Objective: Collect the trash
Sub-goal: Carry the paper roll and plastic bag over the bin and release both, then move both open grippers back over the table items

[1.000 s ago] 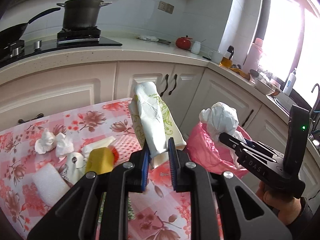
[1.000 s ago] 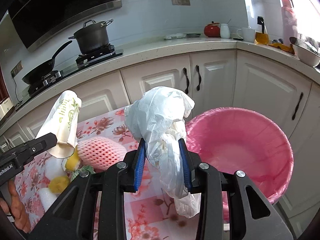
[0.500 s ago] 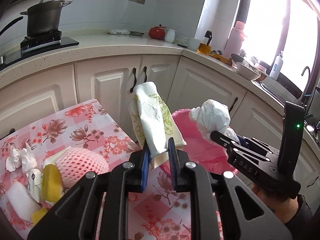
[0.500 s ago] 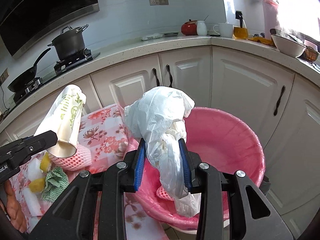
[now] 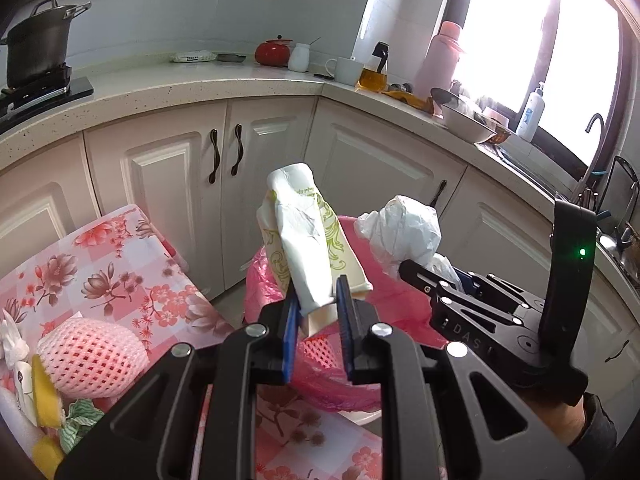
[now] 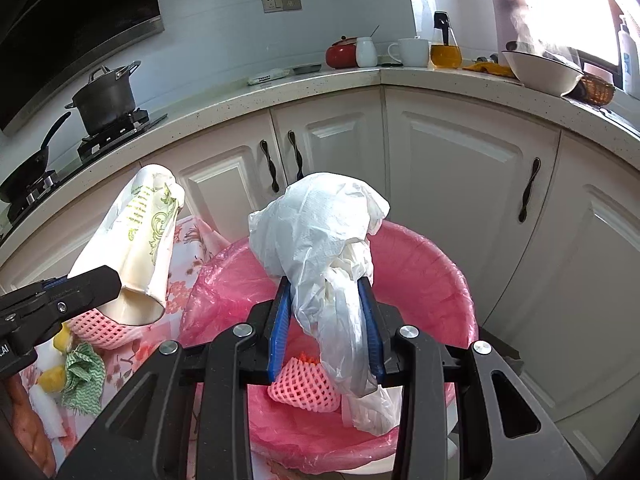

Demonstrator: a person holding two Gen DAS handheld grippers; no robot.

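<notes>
Far left, on the pink floral tablecloth (image 5: 120, 256), a loose pile of scraps: white crumpled tissue (image 5: 10, 338), yellow sponge pieces (image 5: 44, 392), a green-and-white wavy-pattern cloth (image 6: 82, 376) and a pink foam fruit net (image 5: 92, 356) lying on its side at the table's near part. Just right of this, the left gripper (image 5: 318, 312) has its blue-padded jaws closed narrowly on the lower end of a crushed paper cup (image 5: 308, 248), white with green scroll print; the cup stands tilted, open rim nearest the jaws, closed end pointing up and away. In the right wrist view the same cup (image 6: 136, 248) hangs at the left, above the table edge and just left of the bin's rim, not yet over its opening. Centre: the pink-lined trash bin (image 6: 432, 272) stands on the floor beside the table's right edge, in front of the white corner cabinets (image 6: 460, 168). A second pink foam net (image 6: 300, 384) lies inside it. Right of the cup, the right gripper (image 6: 326, 320) is held above the bin opening, jaws partly closed on a crumpled white plastic bag (image 6: 320, 232); the bag bulges above the pads and its tail hangs down below them into the bin. In the left wrist view the bag (image 5: 404, 232) shows over the bin's far side.
</notes>
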